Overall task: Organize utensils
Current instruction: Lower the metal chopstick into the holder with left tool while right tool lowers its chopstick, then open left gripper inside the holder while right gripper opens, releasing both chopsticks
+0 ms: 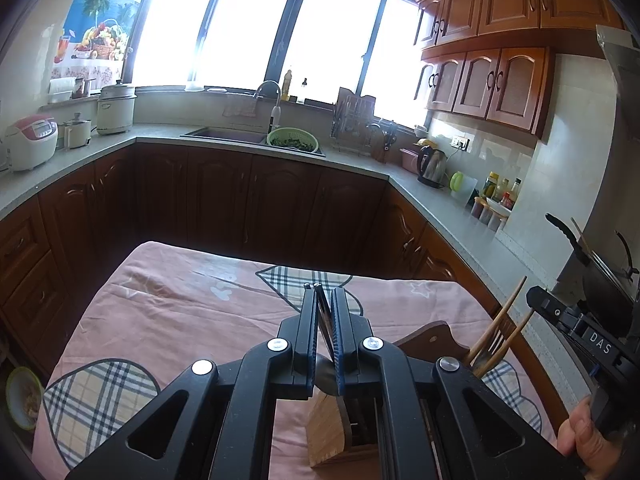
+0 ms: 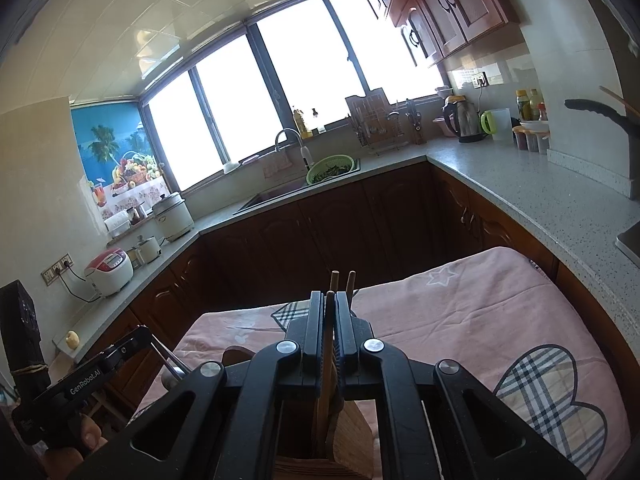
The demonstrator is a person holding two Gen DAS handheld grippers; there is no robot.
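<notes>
Holder (image 1: 326,432) of wood at table's (image 1: 168,312) near edge, heavy and stable; left gripper (image 1: 323,300) pinching stiff, slick metal utensil (image 1: 325,320) mid-handle, right gripper (image 2: 329,304) pinching light, rigid chopstick (image 2: 329,344) near top.

Left gripper (image 1: 323,300) seen from behind, jaws closed on thin metal utensil (image 1: 325,322), likely spoon or knife. Wooden holder (image 1: 332,428) seen just below jaws, on bench covered by pink cloth (image 1: 172,300). Wooden chopsticks (image 1: 498,326) stood up in holder at right. Right gripper (image 1: 576,328) seen at right edge, held by hand (image 1: 576,432). Green basket (image 1: 293,141) sat in sink (image 1: 224,135) far behind.
</notes>
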